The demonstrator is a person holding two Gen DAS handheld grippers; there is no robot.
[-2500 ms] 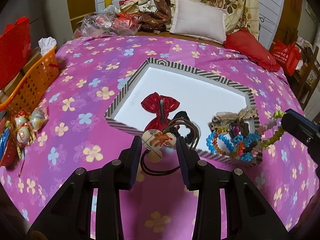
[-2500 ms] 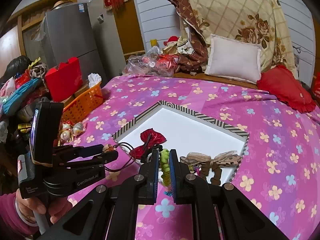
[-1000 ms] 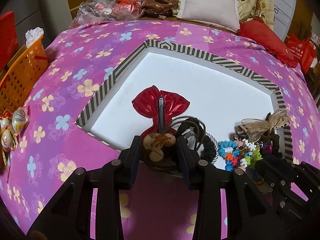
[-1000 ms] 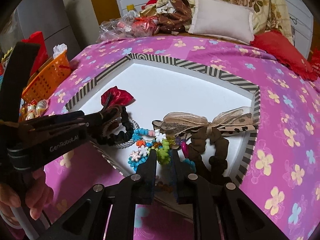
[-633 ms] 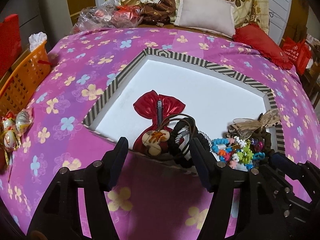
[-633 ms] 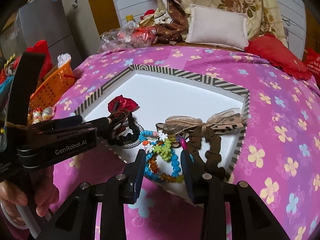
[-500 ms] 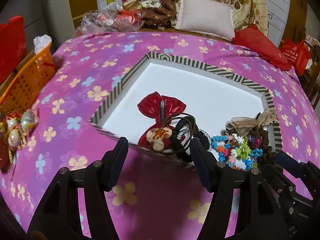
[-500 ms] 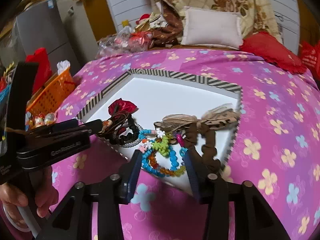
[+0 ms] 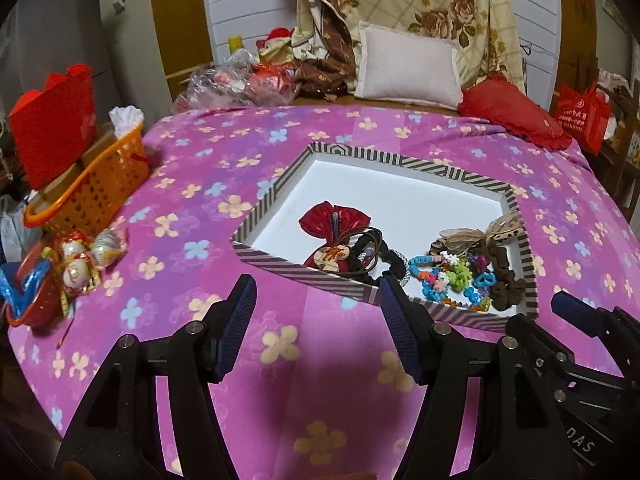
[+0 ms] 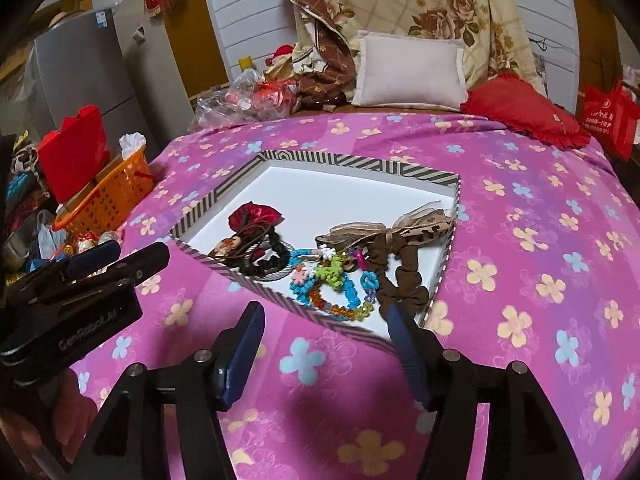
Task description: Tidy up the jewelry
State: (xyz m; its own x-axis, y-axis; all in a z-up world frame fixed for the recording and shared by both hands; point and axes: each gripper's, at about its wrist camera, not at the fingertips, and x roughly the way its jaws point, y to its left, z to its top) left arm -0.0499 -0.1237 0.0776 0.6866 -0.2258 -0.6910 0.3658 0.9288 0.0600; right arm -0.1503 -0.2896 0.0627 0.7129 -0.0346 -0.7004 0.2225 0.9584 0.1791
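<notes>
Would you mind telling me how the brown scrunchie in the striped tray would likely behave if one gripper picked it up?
The brown scrunchie looks like soft ruffled fabric, so it would probably sag and fold. It seems light. It touches the beaded bracelets, which might drag along.

This is a bedroom in a lived-in home. A bed spread with a pink flower-print sheet [image 9: 320, 152] fills the view, with a pale rectangular pillow [image 9: 408, 66], a red ruffled cushion [image 9: 512, 114] and a folded cream rose-patterned quilt [image 9: 432, 4] heaped at its head against white panelled boards. An orange plastic basket [image 9: 92, 184] and a grey refrigerator [image 10: 84, 64] stand beside it.
</notes>
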